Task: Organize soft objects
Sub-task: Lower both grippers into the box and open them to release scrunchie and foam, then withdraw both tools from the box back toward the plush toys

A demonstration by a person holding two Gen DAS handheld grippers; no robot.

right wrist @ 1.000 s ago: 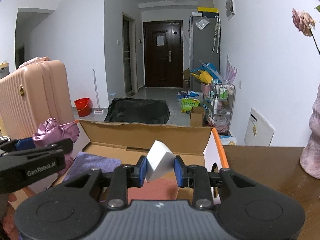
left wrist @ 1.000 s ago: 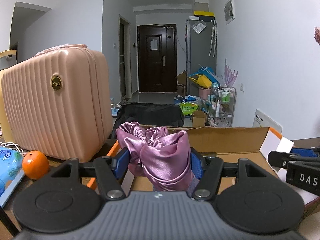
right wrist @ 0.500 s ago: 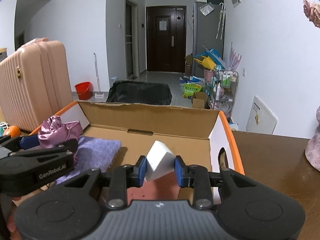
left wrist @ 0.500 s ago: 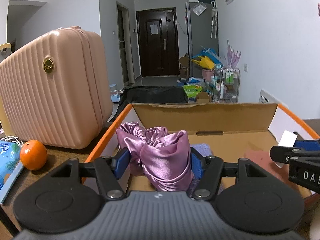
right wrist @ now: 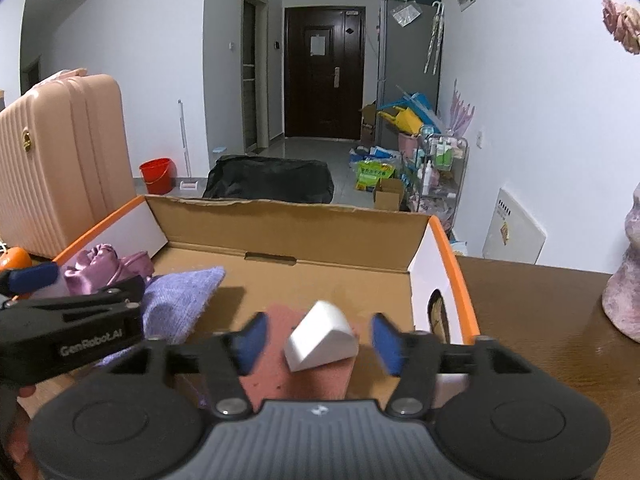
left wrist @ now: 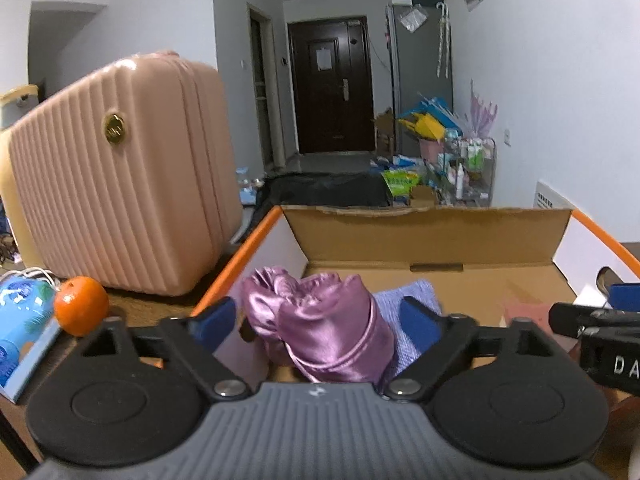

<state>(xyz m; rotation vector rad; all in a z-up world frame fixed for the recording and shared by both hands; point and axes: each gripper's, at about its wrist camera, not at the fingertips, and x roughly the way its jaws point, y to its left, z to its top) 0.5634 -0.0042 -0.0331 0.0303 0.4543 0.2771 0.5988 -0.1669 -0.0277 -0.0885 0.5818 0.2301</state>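
The box [right wrist: 288,232] of brown cardboard with orange-edged white side flaps stands open on the table [right wrist: 532,320], and everything else is placed against it.

The left gripper [left wrist: 320,316] hangs over the box's left end. Its jaws have just been opening and now stand wide; the blue pads [left wrist: 214,316] are clear of the satin pouch [left wrist: 320,328], a crumpled pink-purple bundle that sits between them without being pinched. The pouch lies partly on a lilac cloth [right wrist: 180,300] spread on the box floor toward the left wall.

The right gripper [right wrist: 318,338] is over the box's right half. Its jaws have just been opening too, and the pads [right wrist: 252,340] stand apart from the white sponge [right wrist: 320,338], which is free between them, tilted, on a pink cloth [right wrist: 304,376] on the box floor near the right wall.

Outside the box, to its left, a pink ribbed suitcase [left wrist: 120,208] stands upright on the table, with an orange [left wrist: 81,305] just in front of it. To the box's right, at the table's far edge, a mottled pink vase [right wrist: 624,280] shows partly.
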